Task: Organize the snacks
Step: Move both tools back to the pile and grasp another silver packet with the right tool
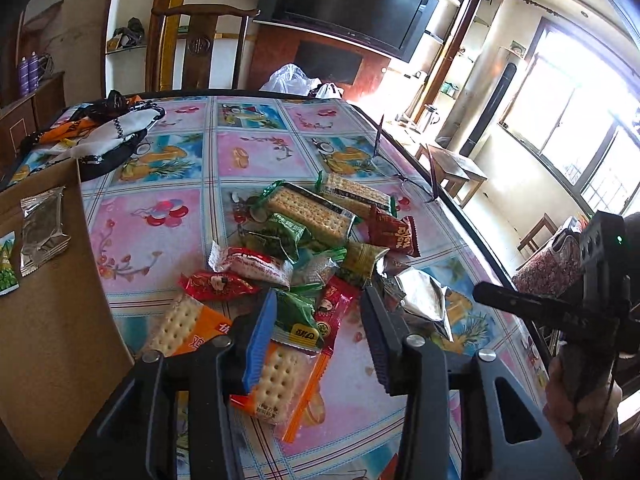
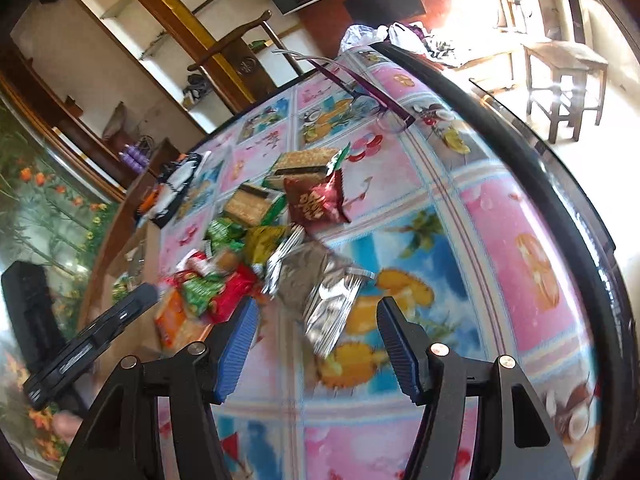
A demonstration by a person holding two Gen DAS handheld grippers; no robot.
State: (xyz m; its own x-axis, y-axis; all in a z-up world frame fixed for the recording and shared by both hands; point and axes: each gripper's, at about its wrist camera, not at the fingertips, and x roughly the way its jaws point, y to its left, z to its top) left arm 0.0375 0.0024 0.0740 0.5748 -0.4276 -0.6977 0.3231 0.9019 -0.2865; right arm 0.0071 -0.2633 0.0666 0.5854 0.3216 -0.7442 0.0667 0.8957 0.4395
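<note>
Both grippers hang released over the snack pile (image 1: pixel 304 248) on the tabletop (image 1: pixel 168 200) — left gripper (image 1: pixel 320 320) above an orange cracker pack (image 1: pixel 276 376), right gripper (image 2: pixel 316 344) (nothing gripped) near a silver packet (image 2: pixel 320 292).

A lived-in home living room is shown. A large flat television (image 1: pixel 344 4) is mounted on the far wall above a dark wooden cabinet, flanked by built-in shelves (image 1: pixel 124 46) holding oddments. A carved wooden chair (image 1: pixel 200 44) is set at the far side of a round table (image 1: pixel 168 216) covered with a fruit-patterned plastic cloth. Bright windows (image 1: pixel 576 120) are seen at the right, with small wooden stools (image 2: pixel 564 80) on the floor near them. A flower mural (image 2: pixel 44 208) is visible on the left wall.
</note>
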